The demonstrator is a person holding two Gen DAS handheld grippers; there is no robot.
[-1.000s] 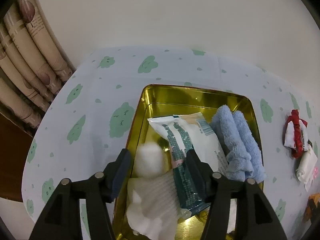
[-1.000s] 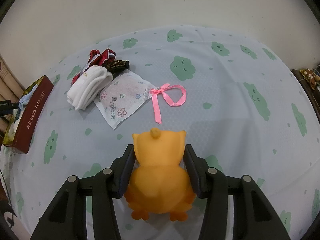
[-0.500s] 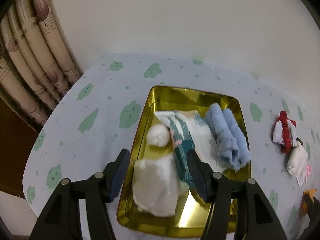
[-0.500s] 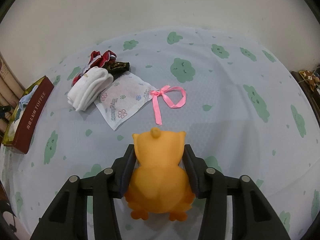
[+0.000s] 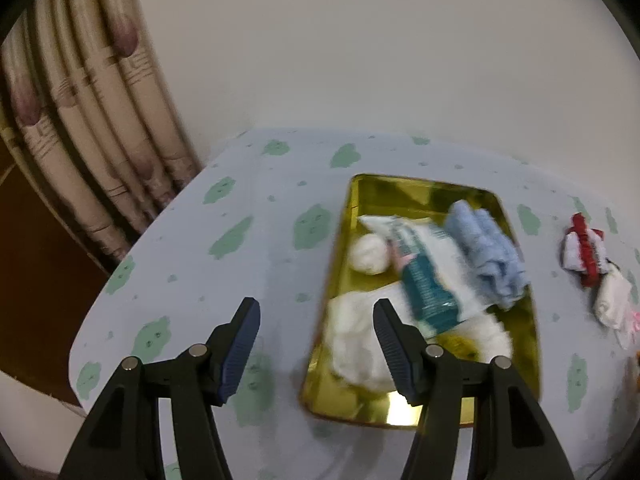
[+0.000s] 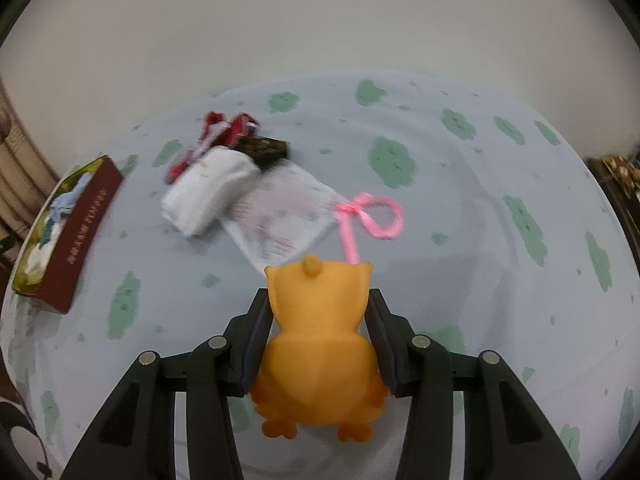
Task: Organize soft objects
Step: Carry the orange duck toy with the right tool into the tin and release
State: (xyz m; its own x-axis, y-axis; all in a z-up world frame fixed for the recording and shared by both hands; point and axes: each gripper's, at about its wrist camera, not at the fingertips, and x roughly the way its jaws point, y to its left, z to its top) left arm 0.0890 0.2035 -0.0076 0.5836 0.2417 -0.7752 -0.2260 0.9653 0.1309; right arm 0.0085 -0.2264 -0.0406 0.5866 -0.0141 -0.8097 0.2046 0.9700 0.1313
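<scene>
In the left wrist view, the left gripper (image 5: 316,316) hangs over the table (image 5: 240,264), which wears a pale blue cloth printed with green clouds; its jaws stand wide apart with nothing between them, one finger over bare cloth and the other over the near left corner of a gold tin (image 5: 520,360). Inside the tin lie a white cotton ball (image 5: 370,256), a white and teal packet (image 5: 424,268) set on a slant, a folded blue towel (image 5: 486,256) against the right wall, and white fluffy cloth (image 5: 360,344) at the near end. To the right of the tin, well apart from it, a red and white bundle (image 5: 584,248) and a white roll (image 5: 612,300) rest on the cloth. Striped curtains (image 5: 92,128) hang at the far left. In the right wrist view, the right gripper (image 6: 318,300) is closed on an orange toy owl (image 6: 318,344), the pads pressing its two sides, and the owl is seen from the back with its feet toward the camera. Beyond it on the table lie a pink ribbon (image 6: 372,216) tied in a loop, a flowered packet (image 6: 280,220), rolled white socks (image 6: 208,192) partly on that packet, a dark scrunchie (image 6: 266,150) and a red and white cloth (image 6: 224,128). The tin (image 6: 80,232), dark red on its side wall, sits at the far left edge of the table.
</scene>
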